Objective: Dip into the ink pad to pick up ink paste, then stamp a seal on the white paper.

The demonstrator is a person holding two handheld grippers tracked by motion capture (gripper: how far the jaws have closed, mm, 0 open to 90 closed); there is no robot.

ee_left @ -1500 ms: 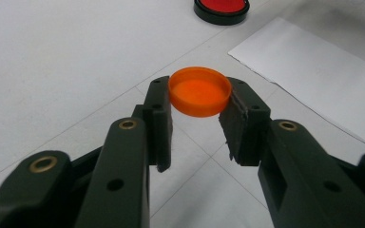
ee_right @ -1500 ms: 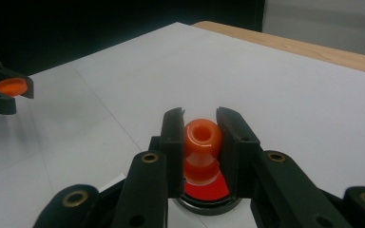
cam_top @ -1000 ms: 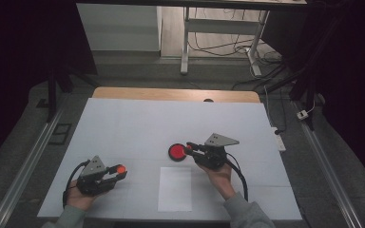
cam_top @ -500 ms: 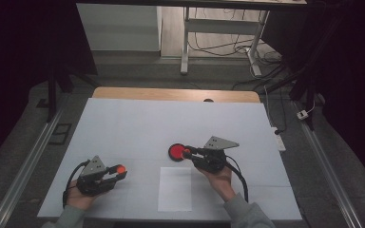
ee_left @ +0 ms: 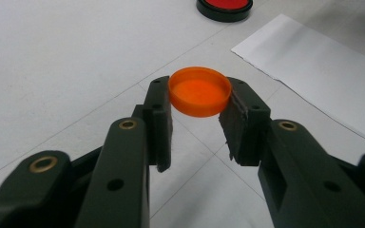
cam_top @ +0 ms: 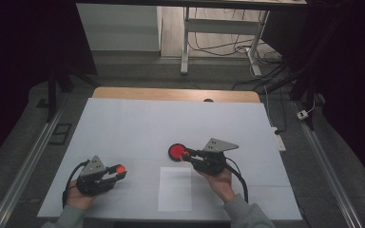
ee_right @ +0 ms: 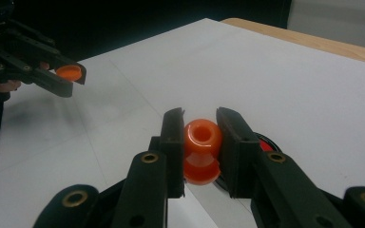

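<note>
Little changed against the earlier high view: right gripper (cam_top: 186, 155) shifted very slightly, tips over the near edge of the red ink pad (cam_top: 176, 151); left gripper (cam_top: 116, 171) kept where it was, near the table's front left.

Left gripper clenched on an orange cap (ee_left: 200, 91), a shallow round disc of smooth, slightly translucent plastic with a raised rim, pinched at its sides between flat black pads. Right gripper clamped on an orange stamp (ee_right: 202, 151), glossy moulded plastic, waisted, with a round hollow in its top, held above the pad. Ink pad round, low, black-rimmed with a red face. Beside it a plain white sheet of paper (cam_top: 175, 188), rectangular, lying flat. Table (cam_top: 138, 123) covered in matte white board with faint seam lines; a wooden edge (cam_top: 123, 93) at the far side.
</note>
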